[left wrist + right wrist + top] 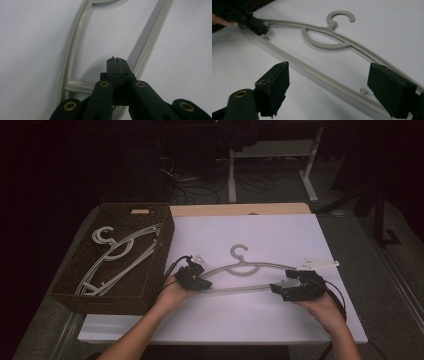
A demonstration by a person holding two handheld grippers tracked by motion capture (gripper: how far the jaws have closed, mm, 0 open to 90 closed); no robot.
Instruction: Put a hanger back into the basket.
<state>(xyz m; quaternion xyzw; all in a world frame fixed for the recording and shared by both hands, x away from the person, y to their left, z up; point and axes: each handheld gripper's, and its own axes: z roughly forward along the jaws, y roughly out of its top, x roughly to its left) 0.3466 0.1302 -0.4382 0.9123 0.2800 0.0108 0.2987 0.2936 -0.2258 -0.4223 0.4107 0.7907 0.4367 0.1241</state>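
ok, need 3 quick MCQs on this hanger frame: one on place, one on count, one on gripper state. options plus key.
1. Where does the wicker basket sit on the table?
A. at its left edge
B. at its right edge
C. in the middle

2. How many hangers lie on the white table surface, outside the basket?
A. none
B. one
C. three

3. How do the jaws of the right gripper stand?
A. shut tight
B. open, astride the hanger's lower bar
C. clamped on the hook

Key: 1 A, the high view shows the basket at the left edge. 2 B, a single grey hanger lies on the white surface. 3 B, the right gripper view shows its two jaws wide apart with the bar running between them; the left gripper is shut, by contrast.
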